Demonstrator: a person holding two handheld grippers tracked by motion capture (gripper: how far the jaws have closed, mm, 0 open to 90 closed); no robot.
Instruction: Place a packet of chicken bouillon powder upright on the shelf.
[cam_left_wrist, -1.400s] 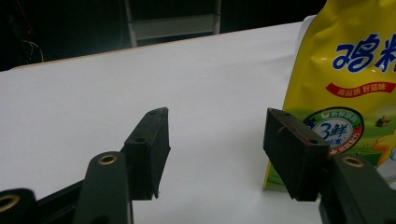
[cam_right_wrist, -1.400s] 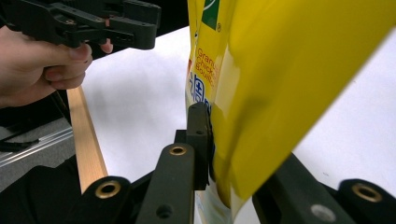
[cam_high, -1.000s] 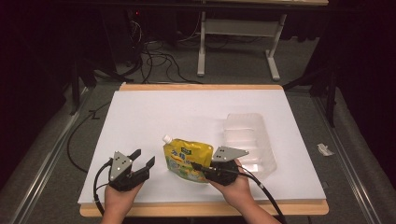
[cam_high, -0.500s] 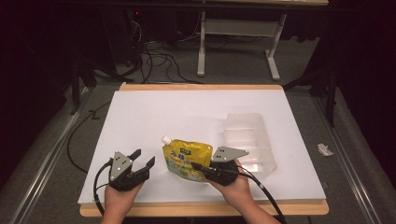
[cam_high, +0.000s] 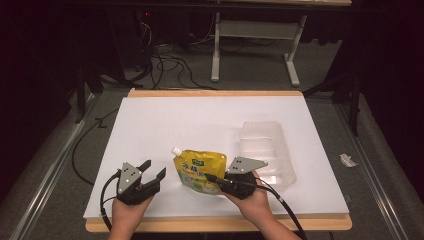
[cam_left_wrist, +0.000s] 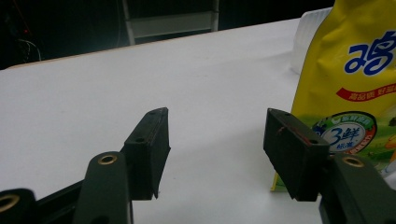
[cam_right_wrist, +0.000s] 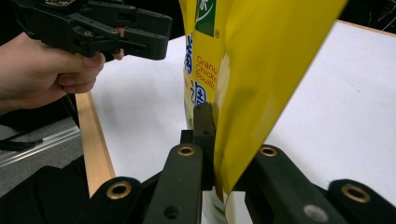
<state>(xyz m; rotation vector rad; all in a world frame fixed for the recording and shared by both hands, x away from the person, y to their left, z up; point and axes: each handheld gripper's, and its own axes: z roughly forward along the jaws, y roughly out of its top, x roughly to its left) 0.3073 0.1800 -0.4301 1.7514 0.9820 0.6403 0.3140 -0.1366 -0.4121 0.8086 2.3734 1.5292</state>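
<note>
A yellow spouted pouch with blue and green print rests on the white table top, its white cap pointing to the far left. My right gripper is shut on the pouch's near right edge. In the right gripper view the yellow film is pinched between the black jaws. My left gripper stands open just left of the pouch, nothing between its pads. The pouch rises at the right of the left gripper view, beside the right pad.
A clear plastic tray lies right of the pouch, behind my right hand. The table's wooden front edge runs under both hands. Cables and a white desk frame sit on the floor beyond the table.
</note>
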